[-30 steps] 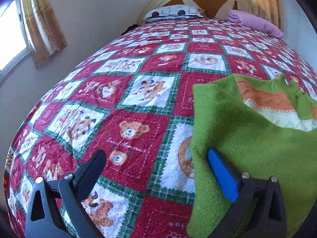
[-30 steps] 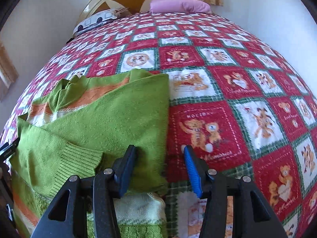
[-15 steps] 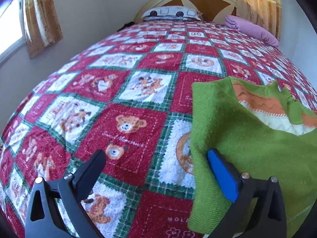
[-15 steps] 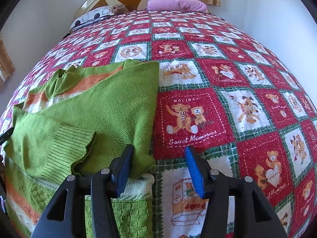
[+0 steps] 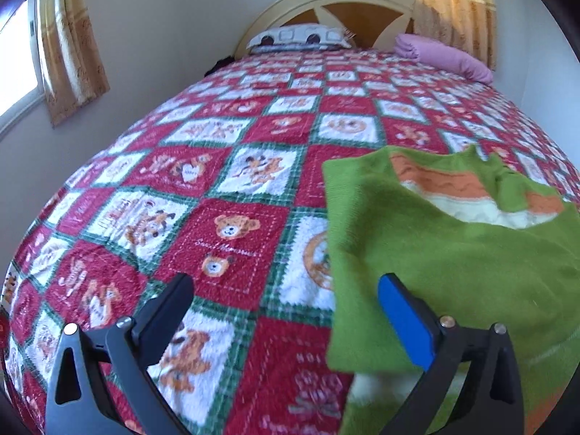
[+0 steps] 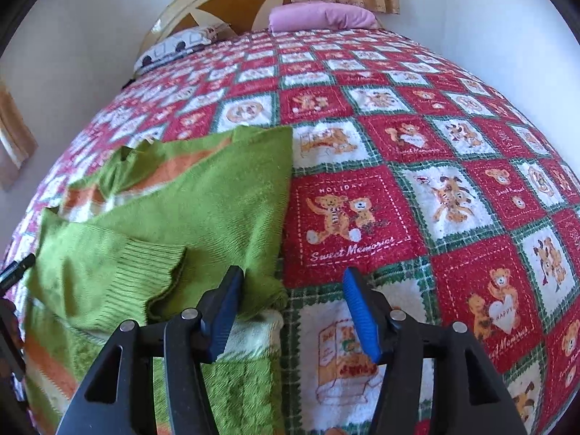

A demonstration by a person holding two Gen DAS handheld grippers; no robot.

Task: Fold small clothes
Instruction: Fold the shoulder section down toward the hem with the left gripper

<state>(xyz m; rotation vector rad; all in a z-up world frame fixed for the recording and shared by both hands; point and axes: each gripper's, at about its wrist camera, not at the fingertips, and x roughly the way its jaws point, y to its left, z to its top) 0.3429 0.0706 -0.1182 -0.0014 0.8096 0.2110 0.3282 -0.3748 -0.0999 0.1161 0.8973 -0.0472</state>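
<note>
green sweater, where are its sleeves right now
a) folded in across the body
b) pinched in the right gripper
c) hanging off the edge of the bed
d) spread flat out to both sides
a, in the right wrist view the green sweater shows a ribbed cuff lying across its front, and both side edges run straight.

Bed point(image 5: 253, 195) with teddy-bear quilt, arched headboard point(image 5: 337, 0), sunlit curtains point(image 5: 453, 3), white walls
</note>
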